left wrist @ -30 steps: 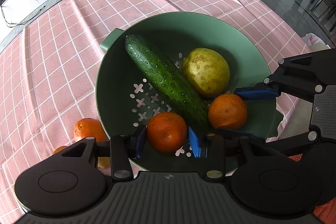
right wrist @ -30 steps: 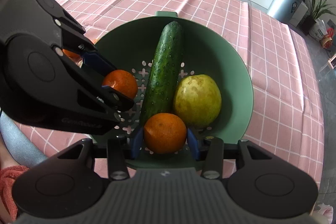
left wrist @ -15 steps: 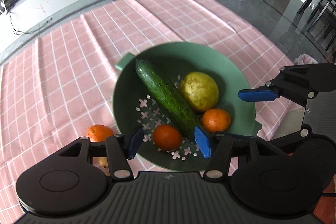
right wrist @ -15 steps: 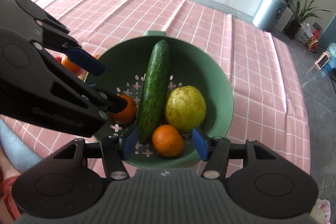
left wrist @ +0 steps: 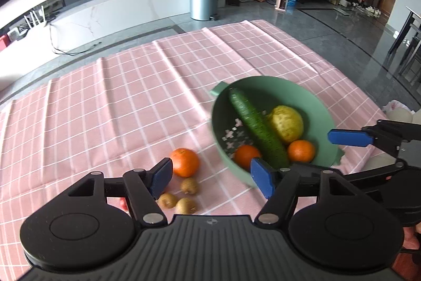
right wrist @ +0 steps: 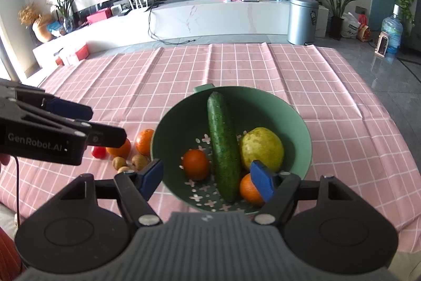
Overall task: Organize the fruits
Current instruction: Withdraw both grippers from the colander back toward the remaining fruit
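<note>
Both grippers, left gripper (left wrist: 211,177) and right gripper (right wrist: 206,179), opening wide, nothing pinched. Round orange mandarin (left wrist: 184,162) on pink checked counter (left wrist: 131,102), at 9 o'clock from green plastic strainer bowl (left wrist: 318,107). Light, firm, smooth; best squeezed gently across the middle.

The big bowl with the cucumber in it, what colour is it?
Green. The bowl shows best in the right wrist view.
</note>
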Tool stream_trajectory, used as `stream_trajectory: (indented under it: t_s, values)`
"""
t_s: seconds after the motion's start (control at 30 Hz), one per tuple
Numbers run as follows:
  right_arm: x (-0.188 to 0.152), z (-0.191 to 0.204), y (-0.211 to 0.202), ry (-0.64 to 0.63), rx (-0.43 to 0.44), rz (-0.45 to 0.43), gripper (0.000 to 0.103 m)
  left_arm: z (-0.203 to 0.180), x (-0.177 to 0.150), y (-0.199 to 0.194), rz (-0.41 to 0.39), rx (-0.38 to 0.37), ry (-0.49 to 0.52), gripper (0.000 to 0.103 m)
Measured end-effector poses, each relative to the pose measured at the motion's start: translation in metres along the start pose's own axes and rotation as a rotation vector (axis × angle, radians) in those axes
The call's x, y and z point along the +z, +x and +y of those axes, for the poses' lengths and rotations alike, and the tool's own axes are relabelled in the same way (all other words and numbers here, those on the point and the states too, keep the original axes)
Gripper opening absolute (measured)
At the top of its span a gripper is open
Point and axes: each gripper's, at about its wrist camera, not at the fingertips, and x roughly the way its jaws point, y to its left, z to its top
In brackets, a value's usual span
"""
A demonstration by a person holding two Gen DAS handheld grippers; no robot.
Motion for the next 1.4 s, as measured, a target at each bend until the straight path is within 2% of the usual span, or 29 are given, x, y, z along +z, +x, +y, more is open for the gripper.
stream_trajectory:
  t_s: [0.13, 0.37, 0.6, 0.73, 0.8, 0.93, 1.07, 1.13, 1.4]
  values:
    - [-0.008, 0.015, -0.004, 0.042, -0.004, -0.029, 0.073, 0.016, -0.016, -0.008, -0.025, 0.028, -0.015, 0.085]
    - [-0.024, 0.038, -0.005, 0.078, -0.002, -0.061, 0.078, 0.041, -0.044, -0.014, -0.05, 0.011, -0.037, 0.086]
    - [-0.039, 0.062, -0.002, 0.06, 0.011, -0.098, 0.074, 0.061, -0.066, -0.015, -0.055, -0.011, -0.067, 0.086]
    - [-0.052, 0.078, 0.002, 0.036, 0.006, -0.111, 0.066, 0.063, -0.079, -0.012, -0.06, -0.008, -0.057, 0.086]
    - [-0.055, 0.083, 0.006, 0.021, 0.002, -0.104, 0.063, 0.063, -0.085, -0.009, -0.05, -0.018, -0.052, 0.079]
    - [-0.059, 0.087, 0.017, -0.006, 0.009, -0.068, 0.046, 0.068, -0.09, -0.001, -0.018, -0.048, -0.079, 0.076]
    - [-0.06, 0.092, 0.031, -0.023, 0.032, -0.031, 0.034, 0.075, -0.09, 0.006, 0.0, -0.066, -0.121, 0.067]
    - [-0.057, 0.094, 0.037, -0.025, 0.044, -0.027, 0.031, 0.078, -0.09, 0.011, 0.007, -0.057, -0.134, 0.063]
    - [-0.047, 0.103, 0.063, -0.057, 0.062, -0.006, 0.03, 0.096, -0.082, 0.034, 0.017, 0.006, -0.172, 0.05]
